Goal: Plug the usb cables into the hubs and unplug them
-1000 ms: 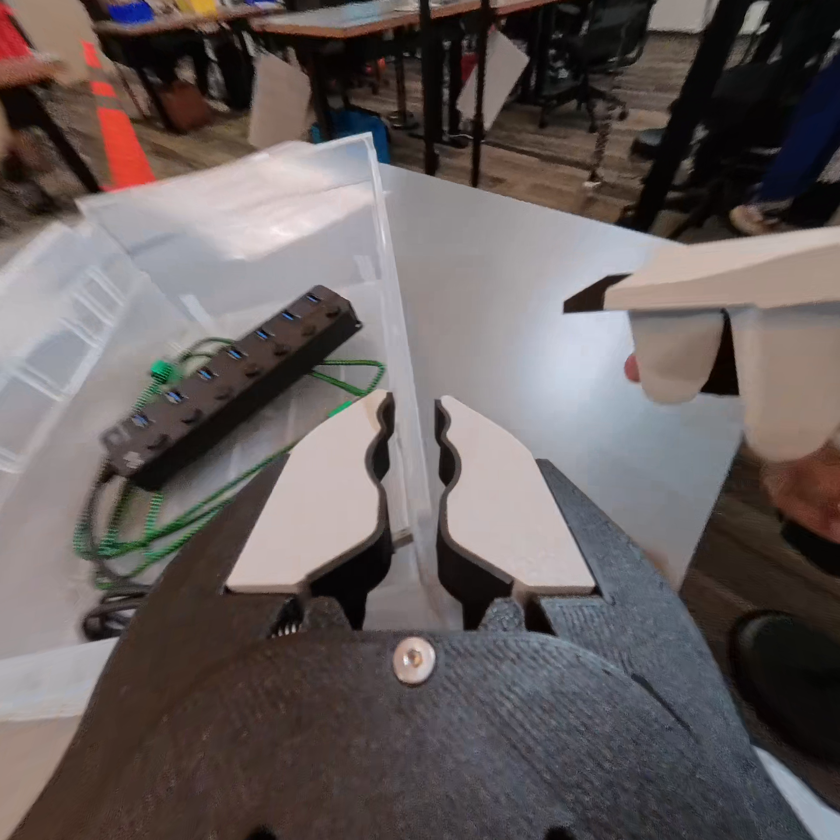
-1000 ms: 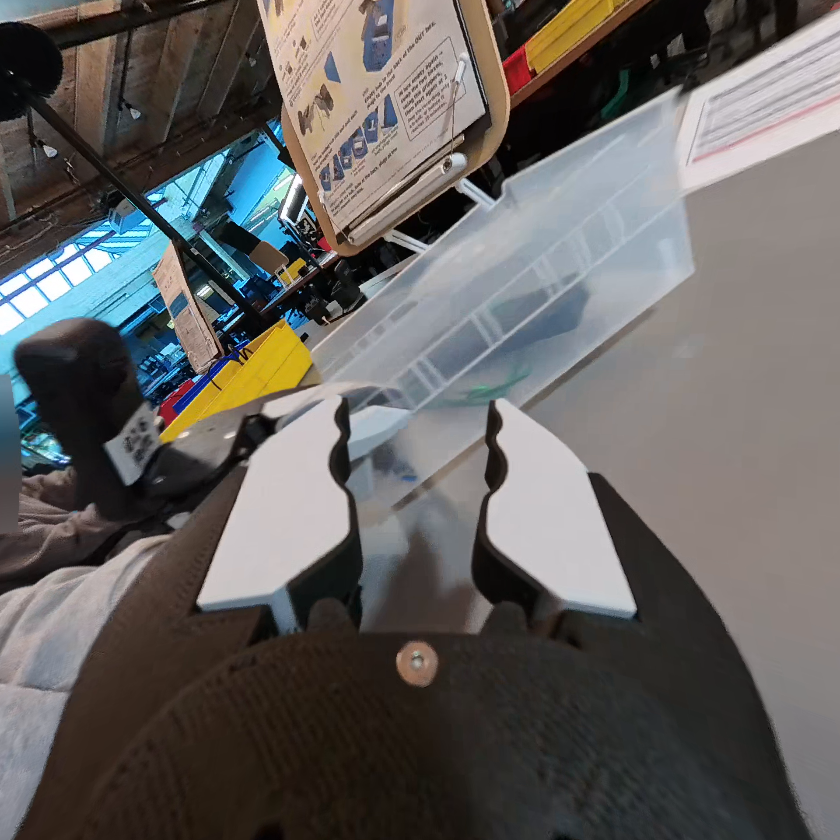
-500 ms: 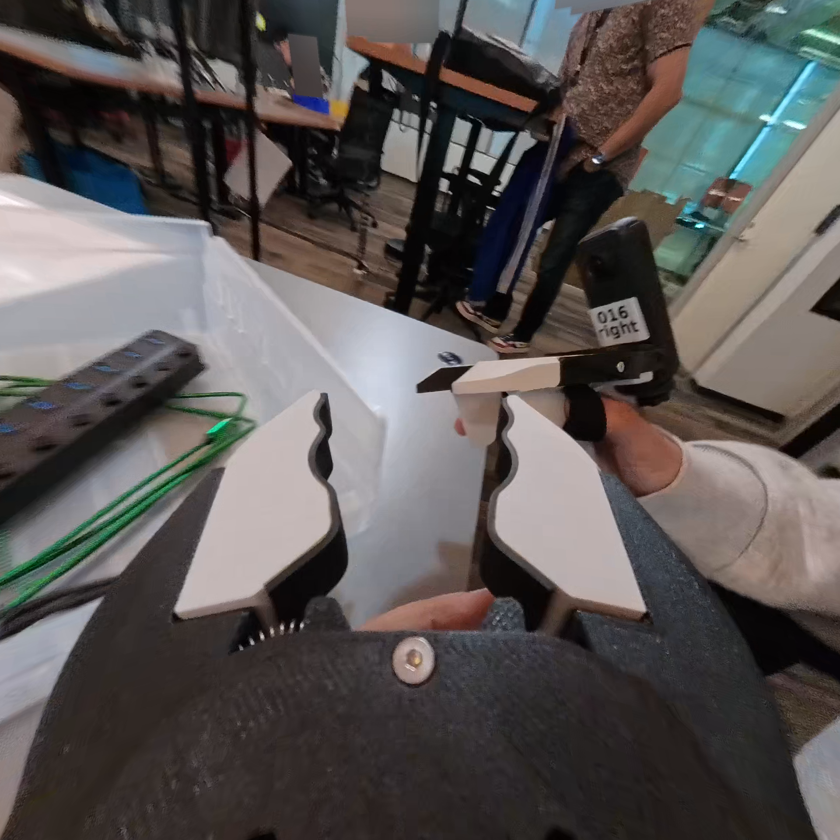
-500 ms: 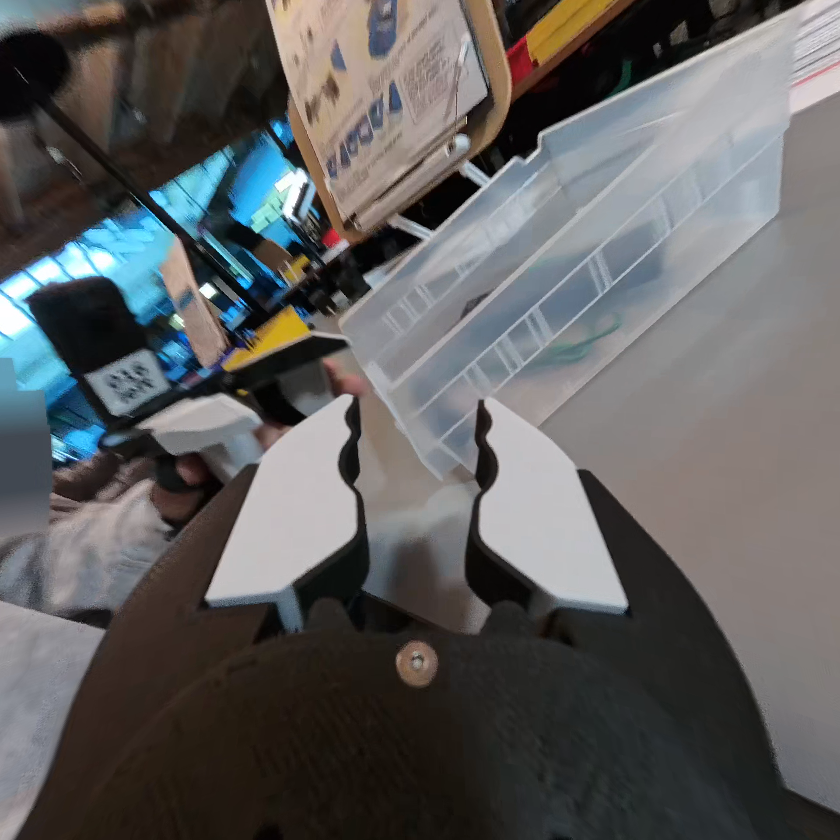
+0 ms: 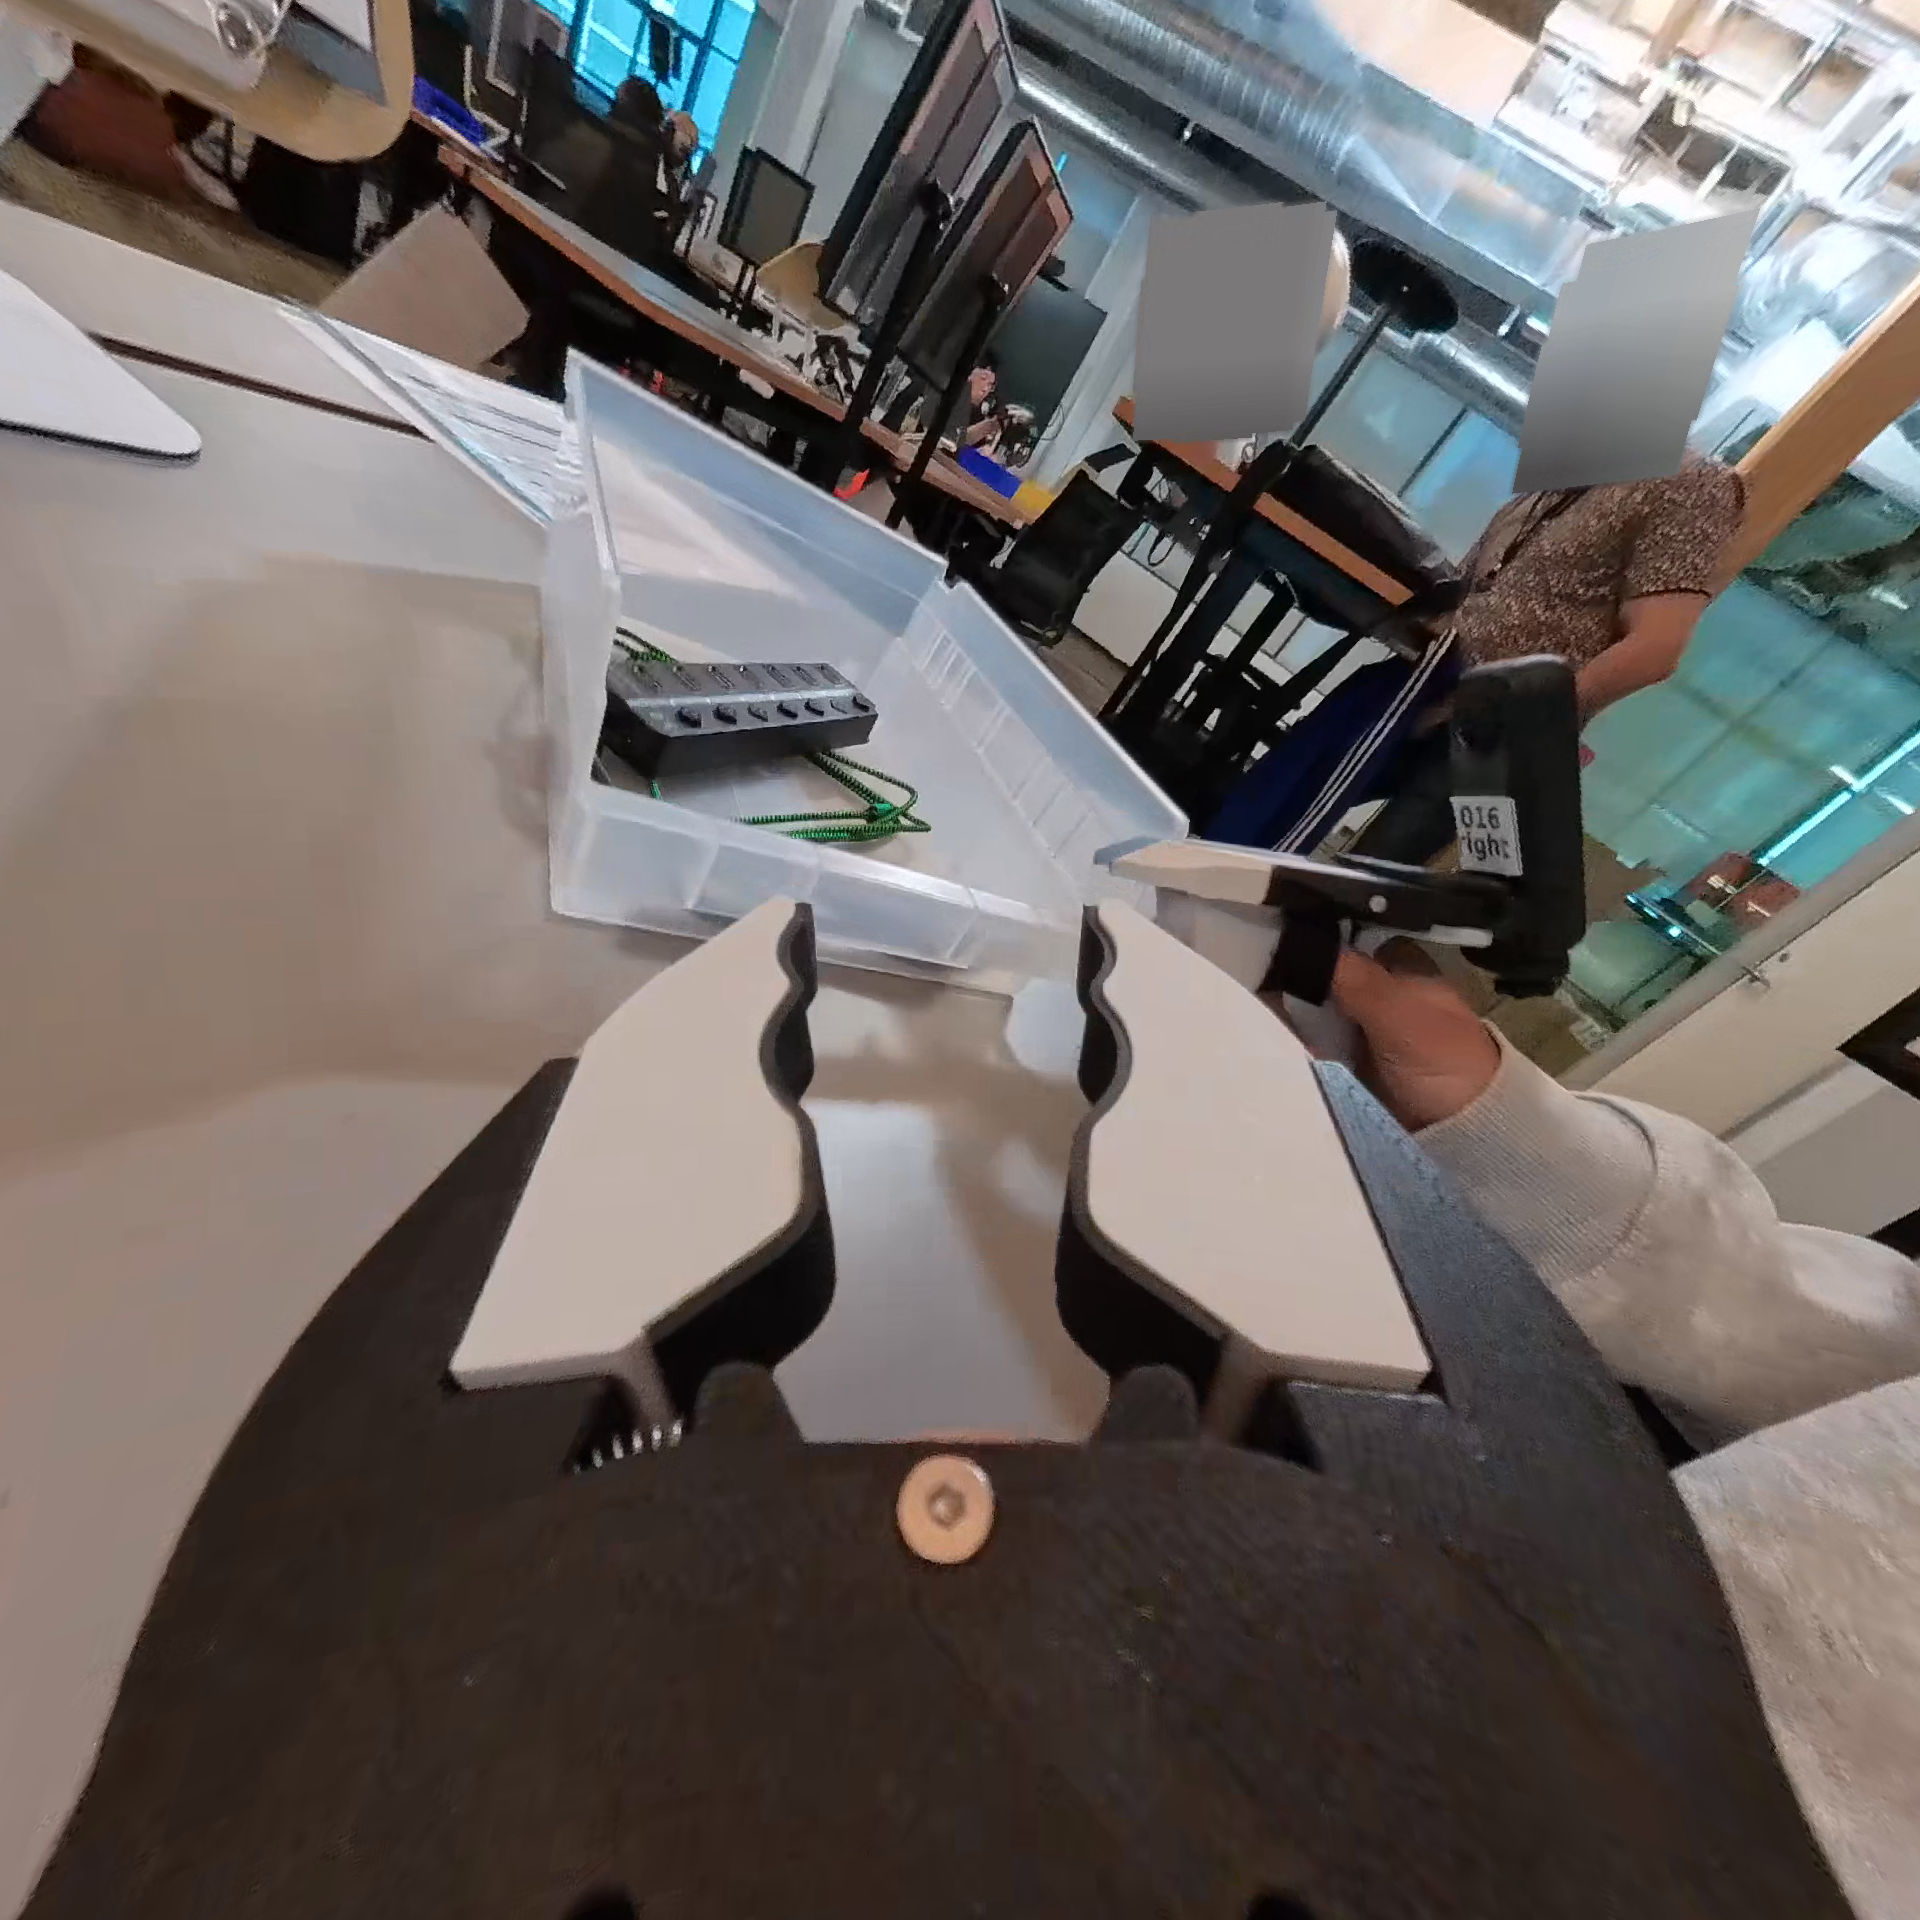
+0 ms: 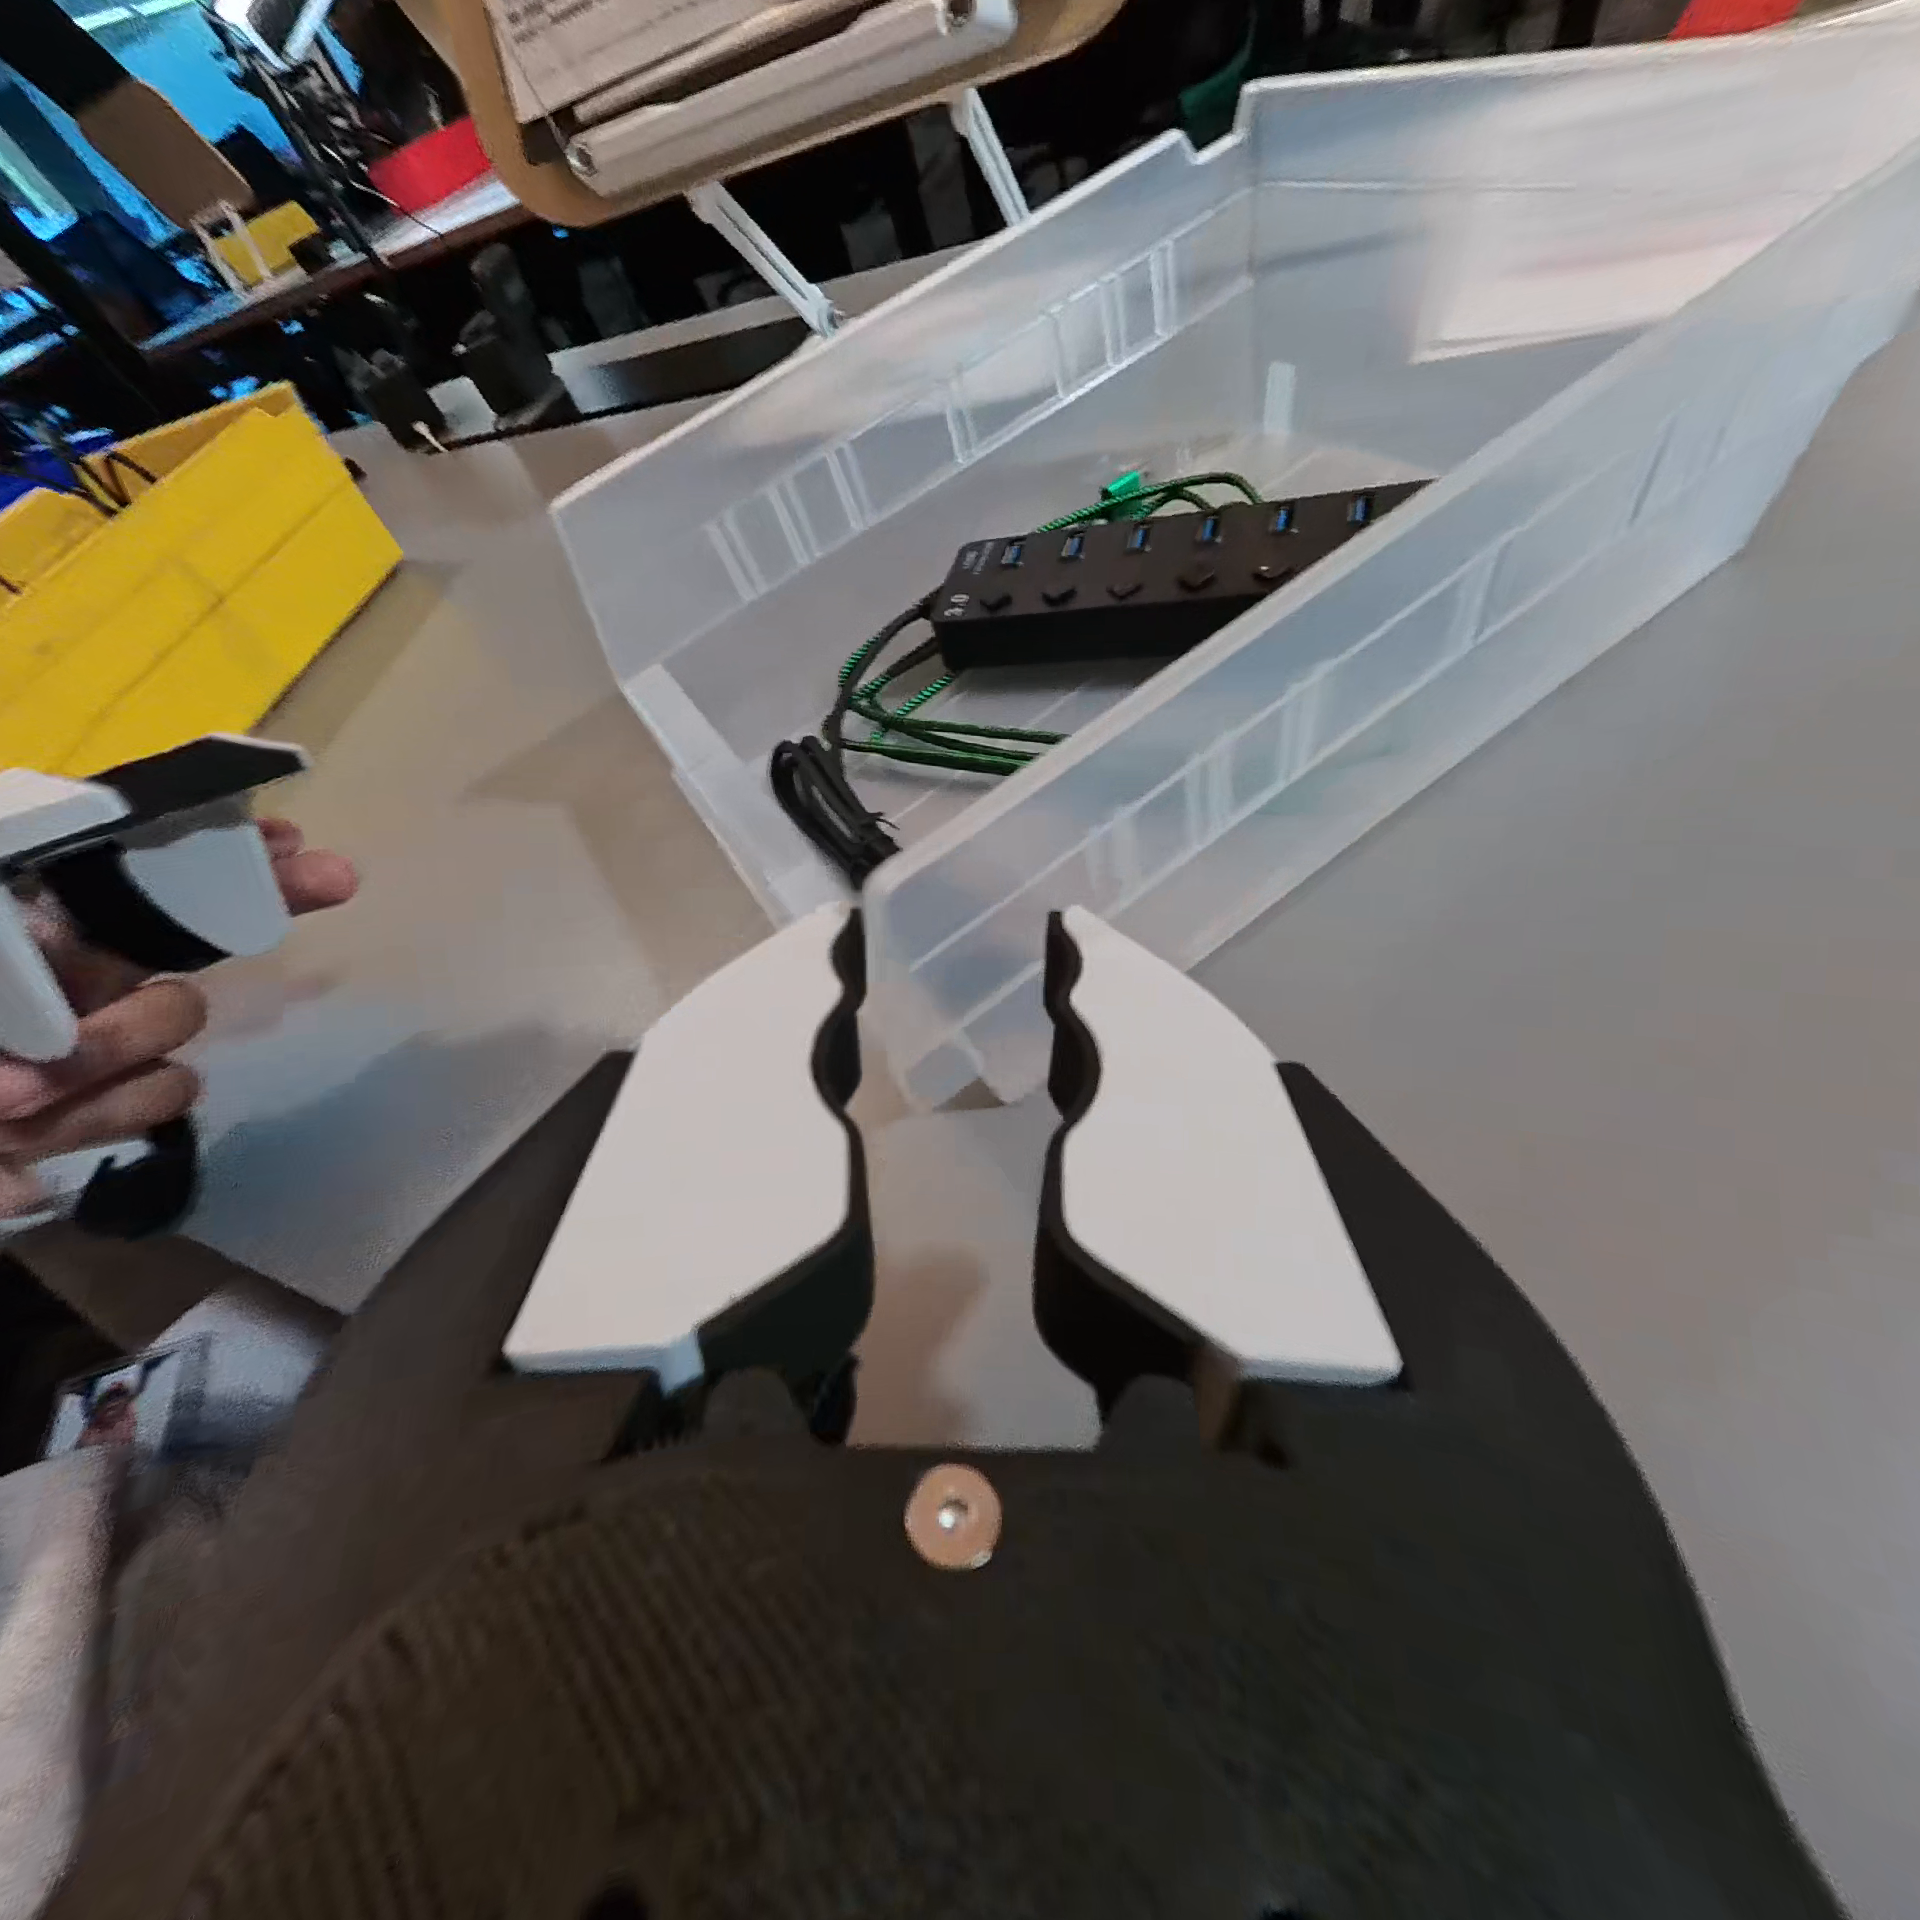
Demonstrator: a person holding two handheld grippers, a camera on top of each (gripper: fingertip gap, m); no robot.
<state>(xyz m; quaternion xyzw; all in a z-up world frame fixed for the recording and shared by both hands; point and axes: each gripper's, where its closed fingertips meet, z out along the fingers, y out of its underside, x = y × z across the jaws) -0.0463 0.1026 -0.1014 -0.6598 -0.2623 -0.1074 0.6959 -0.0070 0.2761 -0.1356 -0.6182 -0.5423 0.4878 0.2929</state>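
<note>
Grey table (image 6: 1558, 935): hub (image 6: 1143, 582), green cable (image 6: 935, 743) in clear bin (image 6: 1351, 748); both grippers' jaws spread, empty.

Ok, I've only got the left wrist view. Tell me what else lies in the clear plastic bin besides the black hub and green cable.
Observer: A coiled black cable lies in the clear plastic bin's near corner, beside the green braided cable.
Operator: Give me the hub's ports.
Observer: The long black USB hub lies with its blue ports facing up; those in view hold no plug.
Operator: Report the right claw.
Observer: The right claw is open and empty, with its tips at the bin's near corner.
</note>
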